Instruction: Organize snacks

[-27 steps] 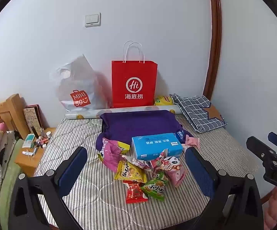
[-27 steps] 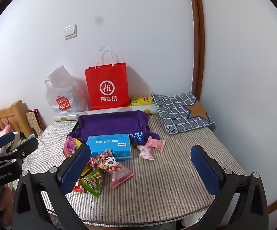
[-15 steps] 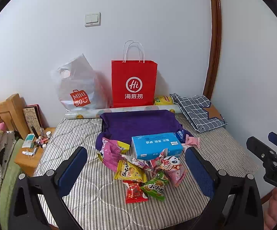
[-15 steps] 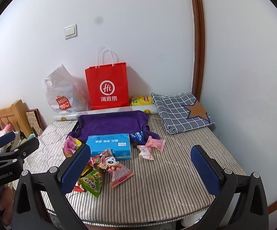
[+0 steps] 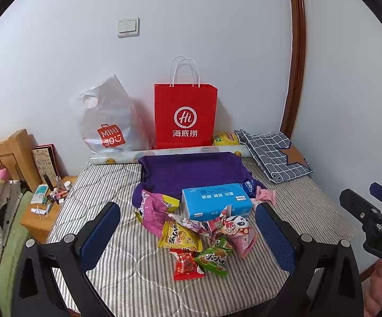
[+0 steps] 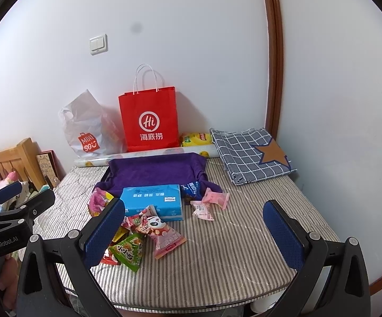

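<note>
Near the middle of the striped mattress [image 5: 90, 192], snack packets [image 5: 191, 235] lie heaped against the blue tissue pack [image 5: 216, 203], while the left gripper [image 5: 188, 233] and right gripper [image 6: 194, 233] hover short of them, fingers spread wide and empty, seemingly ready for picking.

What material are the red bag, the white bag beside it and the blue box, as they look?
Red bag: probably matte paper, since it stands stiff with sharp folds and white cord handles. White bag: thin glossy plastic, crumpled and half see-through. Blue box: seems a soft printed plastic pack, perhaps tissues, with slightly rounded edges.
</note>
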{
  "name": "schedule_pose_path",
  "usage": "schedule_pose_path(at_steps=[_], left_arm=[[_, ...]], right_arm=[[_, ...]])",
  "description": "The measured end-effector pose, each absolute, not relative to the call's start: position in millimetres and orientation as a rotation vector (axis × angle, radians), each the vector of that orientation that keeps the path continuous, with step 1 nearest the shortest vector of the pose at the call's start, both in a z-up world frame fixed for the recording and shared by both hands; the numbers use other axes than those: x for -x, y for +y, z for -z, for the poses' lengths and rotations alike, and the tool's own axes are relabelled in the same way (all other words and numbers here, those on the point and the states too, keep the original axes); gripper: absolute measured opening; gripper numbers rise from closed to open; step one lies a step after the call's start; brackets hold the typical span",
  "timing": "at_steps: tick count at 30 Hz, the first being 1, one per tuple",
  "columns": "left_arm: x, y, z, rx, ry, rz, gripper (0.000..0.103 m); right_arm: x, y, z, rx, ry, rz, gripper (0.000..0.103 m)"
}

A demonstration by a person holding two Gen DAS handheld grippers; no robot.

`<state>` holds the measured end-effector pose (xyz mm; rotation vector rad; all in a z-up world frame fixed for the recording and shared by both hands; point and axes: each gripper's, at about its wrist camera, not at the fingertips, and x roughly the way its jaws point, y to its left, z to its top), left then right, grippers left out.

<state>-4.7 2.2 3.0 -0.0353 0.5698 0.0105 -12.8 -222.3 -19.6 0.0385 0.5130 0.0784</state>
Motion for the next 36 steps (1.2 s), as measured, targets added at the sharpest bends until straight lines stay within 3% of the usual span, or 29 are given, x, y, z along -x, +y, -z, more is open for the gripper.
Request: schedule_pose_path(at_steps=[36], left_arm=[[-9,13,17,0.0,0.512,-0.054,0.102]], right_arm=[[5,-218,36,-0.013,0.49,-0.074,0.103]])
